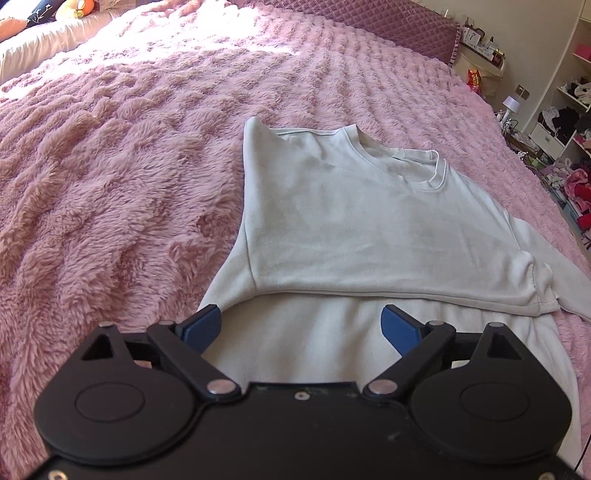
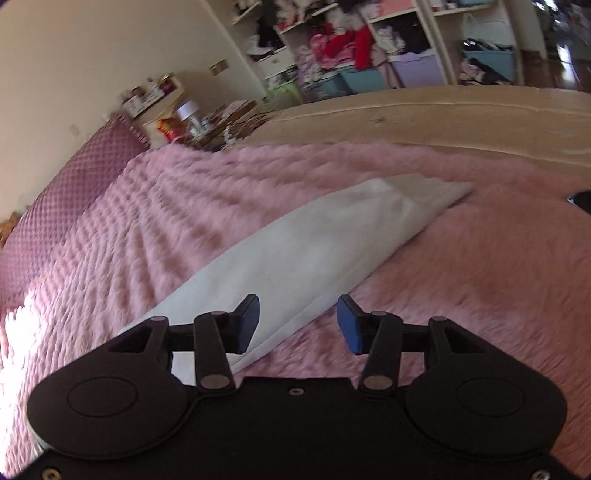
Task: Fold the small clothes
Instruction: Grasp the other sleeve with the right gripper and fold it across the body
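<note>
A pink fleece bed [image 1: 110, 184] carried a pale sweatshirt [image 1: 351, 221], collar [image 1: 421, 170] pointing toward the headboard [image 1: 388, 29], its long axis running from there to the foot edge. The left claw [image 1: 301, 325], spread and empty, hovered nearest, over the folded hem. The right claw [image 2: 297, 325], also spread, hung beside a sleeve [image 2: 314, 251] stretching toward the bed's side edge.

Fluffy pink blanket [image 1: 110, 184] on the bed, quilted mauve headboard [image 1: 388, 26], cluttered white shelves [image 2: 369, 40], red snack bag [image 1: 473, 79]
</note>
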